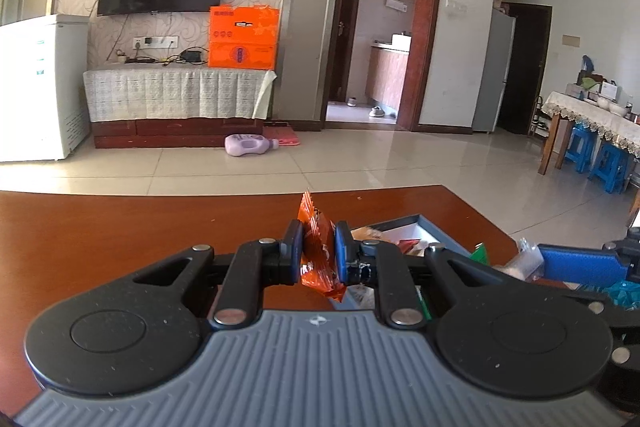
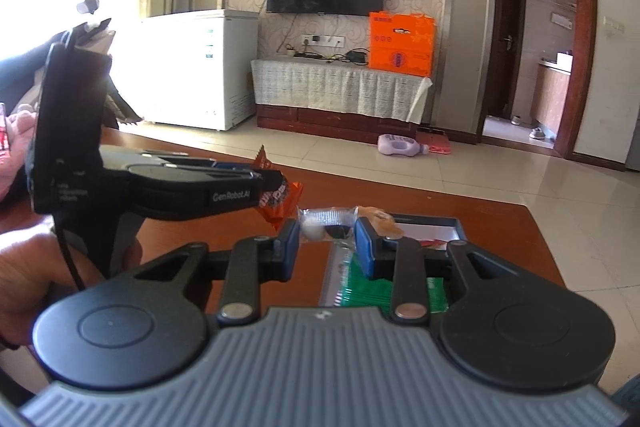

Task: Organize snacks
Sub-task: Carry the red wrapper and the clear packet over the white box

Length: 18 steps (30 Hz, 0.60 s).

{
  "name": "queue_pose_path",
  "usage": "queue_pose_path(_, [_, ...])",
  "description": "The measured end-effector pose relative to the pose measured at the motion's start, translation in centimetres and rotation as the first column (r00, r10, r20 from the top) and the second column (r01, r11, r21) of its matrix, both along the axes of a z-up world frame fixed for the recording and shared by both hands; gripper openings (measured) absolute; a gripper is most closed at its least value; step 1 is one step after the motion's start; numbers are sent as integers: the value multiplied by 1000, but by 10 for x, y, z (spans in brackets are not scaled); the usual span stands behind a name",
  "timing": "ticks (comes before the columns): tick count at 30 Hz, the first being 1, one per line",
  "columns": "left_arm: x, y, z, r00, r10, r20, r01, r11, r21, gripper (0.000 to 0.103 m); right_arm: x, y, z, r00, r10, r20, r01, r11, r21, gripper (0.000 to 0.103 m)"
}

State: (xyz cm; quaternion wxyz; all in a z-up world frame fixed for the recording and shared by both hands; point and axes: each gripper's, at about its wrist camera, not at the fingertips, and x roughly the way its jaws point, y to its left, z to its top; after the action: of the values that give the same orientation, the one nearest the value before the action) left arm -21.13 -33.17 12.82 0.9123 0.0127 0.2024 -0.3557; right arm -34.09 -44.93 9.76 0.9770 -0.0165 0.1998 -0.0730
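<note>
My left gripper (image 1: pixel 318 255) is shut on an orange snack packet (image 1: pixel 318 247) and holds it above the brown table (image 1: pixel 120 227). The packet also shows in the right wrist view (image 2: pixel 280 203), left of my right gripper. My right gripper (image 2: pixel 327 233) is shut on a clear-wrapped snack (image 2: pixel 326 223) with a white and a dark piece inside, held above a blue-rimmed open box (image 2: pixel 440 225). That box shows in the left wrist view (image 1: pixel 416 223), just right of the left gripper, with several snacks inside. A green packet (image 2: pixel 368 291) lies under the right gripper.
The table's far edge (image 1: pixel 240 191) is close ahead; its right corner (image 2: pixel 524 207) is beyond the box. A teal packet (image 1: pixel 624 295) lies at the right. Beyond are tiled floor, a TV stand, a white freezer (image 2: pixel 200 67) and a purple bottle (image 1: pixel 250 145).
</note>
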Motion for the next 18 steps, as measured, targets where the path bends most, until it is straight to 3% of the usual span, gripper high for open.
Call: queue_pose_path(18, [11, -78, 11, 996, -85, 23, 86, 996, -30, 20, -2, -33, -7, 996, -88, -5, 88, 996, 34, 34])
